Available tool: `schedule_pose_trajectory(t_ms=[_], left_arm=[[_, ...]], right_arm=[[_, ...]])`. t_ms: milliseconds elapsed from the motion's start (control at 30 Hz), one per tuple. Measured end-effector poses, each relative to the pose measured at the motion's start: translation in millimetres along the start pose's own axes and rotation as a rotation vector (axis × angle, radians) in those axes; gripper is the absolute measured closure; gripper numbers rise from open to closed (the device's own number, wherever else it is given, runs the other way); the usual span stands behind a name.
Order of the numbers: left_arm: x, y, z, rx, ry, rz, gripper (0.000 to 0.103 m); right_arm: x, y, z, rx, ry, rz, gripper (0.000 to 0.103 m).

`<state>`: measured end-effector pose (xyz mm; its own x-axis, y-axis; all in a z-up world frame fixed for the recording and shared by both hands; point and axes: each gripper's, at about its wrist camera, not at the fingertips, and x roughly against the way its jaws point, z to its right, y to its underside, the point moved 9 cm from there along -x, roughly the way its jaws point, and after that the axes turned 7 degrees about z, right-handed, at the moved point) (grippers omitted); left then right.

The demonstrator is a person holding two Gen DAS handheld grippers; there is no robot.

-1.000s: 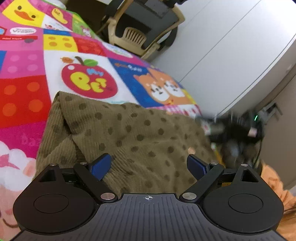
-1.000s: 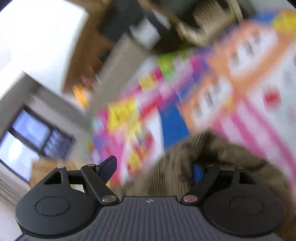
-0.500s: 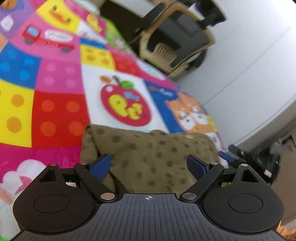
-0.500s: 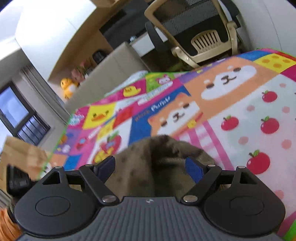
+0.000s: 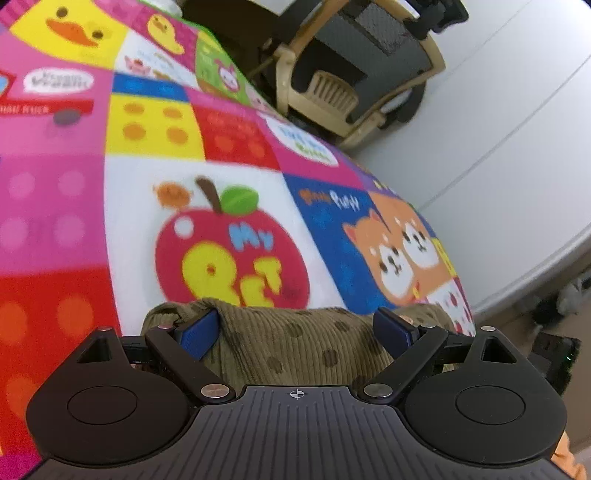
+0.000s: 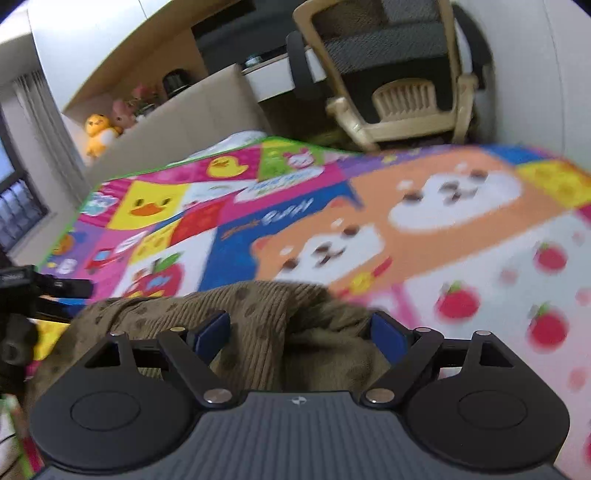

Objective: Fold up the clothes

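An olive-brown corduroy garment [image 5: 295, 343] with dark polka dots lies bunched on a bright patchwork play mat [image 5: 110, 206], filling the lower centre of both wrist views. In the left wrist view the left gripper [image 5: 295, 332] hangs over the garment's near edge with its 2 blue-padded jaws spread wide, the cloth showing between them but not pinched. In the right wrist view the right gripper [image 6: 301, 330] also stands wide apart over a raised fold of the same garment [image 6: 258, 317], nothing clamped.

Just beyond the cloth, at the centre of the left view, a red apple panel [image 5: 232, 258] reads "My PET". To its right a blue panel [image 5: 332, 221] with 2 orange puppies carries the word "Puppy"; the word before it is too blurred to read. Yellow duck squares [image 5: 70, 29] sit at the upper left. A beige-framed office chair [image 5: 354, 70] stands past the mat's far edge, at top centre. In the right view, plush toys [image 6: 99, 129] rest on a ledge at the upper left.
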<state>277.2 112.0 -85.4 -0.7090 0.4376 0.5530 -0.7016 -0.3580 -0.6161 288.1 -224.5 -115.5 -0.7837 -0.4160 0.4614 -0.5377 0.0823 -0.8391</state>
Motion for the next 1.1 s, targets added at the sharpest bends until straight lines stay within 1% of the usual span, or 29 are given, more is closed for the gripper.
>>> schedule_pose_trajectory(t_ms=[33,100,167,200,267,367,433,500,533,600,667,767,800,867,900,967,1000,1033,1067,1100], left_arm=[[-1.0,-5.4,-1.6,-0.001,-0.014,0.015,0.012],[11.0,-11.2,-4.8,-0.003,-0.039,0.050,0.013],[29.6,-13.7,-4.2,-0.027,-0.062,0.088,0.013],[41.8,-11.1,2.7,-0.059,-0.057,0.109,0.013],[66.3,-5.8,16.8,-0.123,-0.046,0.152,0.012],[84.7,18.1,52.9,-0.217,0.034,0.190,0.010],[79.3,42.5,71.4,-0.254,0.078,0.164,0.009],[67.6,73.1,79.6,-0.290,0.075,0.103,0.009],[64.0,85.5,76.6,-0.305,0.049,0.082,0.009],[57.1,110.1,70.2,-0.336,-0.005,0.042,0.009],[58.1,120.6,63.6,-0.331,-0.035,0.049,0.009],[64.9,122.5,60.8,-0.330,-0.076,0.092,0.009],[66.9,122.8,60.0,-0.327,-0.092,0.105,0.009],[69.0,122.2,53.0,-0.329,-0.151,0.127,0.009],[73.4,121.9,52.3,-0.322,-0.159,0.135,0.009],[85.0,121.1,56.4,-0.302,-0.148,0.157,0.008],[87.9,120.3,60.4,-0.311,-0.138,0.164,0.008],[91.7,121.2,64.7,-0.335,-0.135,0.171,0.007],[94.7,123.1,67.7,-0.369,-0.150,0.176,0.006],[94.9,125.1,68.7,-0.400,-0.171,0.175,0.006]], right_arm=[[5.2,-4.7,1.2,0.017,0.018,0.018,0.019],[19.6,-13.7,2.8,0.048,0.045,0.056,0.018],[38.0,-17.4,-4.2,0.070,0.027,0.081,0.016],[45.9,-16.3,-11.6,0.090,0.014,0.089,0.014],[54.2,-10.7,-31.3,0.142,-0.015,0.089,0.006],[57.7,12.2,-66.0,0.236,-0.069,0.040,0.002],[54.9,30.8,-79.6,0.294,-0.070,-0.008,0.000],[49.4,52.1,-81.3,0.335,-0.033,-0.075,0.000],[46.6,62.5,-81.6,0.354,-0.013,-0.109,0.000],[45.6,73.9,-79.7,0.326,-0.005,-0.152,0.000],[47.1,75.7,-78.9,0.290,0.004,-0.160,0.000],[50.1,76.6,-78.7,0.249,0.029,-0.171,0.000],[51.2,76.5,-78.8,0.242,0.037,-0.189,0.000],[56.3,72.6,-78.5,0.206,0.026,-0.225,0.000],[59.1,70.3,-78.4,0.186,0.019,-0.242,0.000],[74.4,61.9,-82.3,0.139,-0.035,-0.178,0.000],[82.9,59.9,-84.7,0.129,-0.058,-0.145,0.000],[87.6,61.2,-87.6,0.135,-0.069,-0.138,0.000],[88.3,64.5,-89.5,0.150,-0.064,-0.148,0.000],[85.8,71.2,-89.5,0.179,-0.037,-0.167,0.000]])
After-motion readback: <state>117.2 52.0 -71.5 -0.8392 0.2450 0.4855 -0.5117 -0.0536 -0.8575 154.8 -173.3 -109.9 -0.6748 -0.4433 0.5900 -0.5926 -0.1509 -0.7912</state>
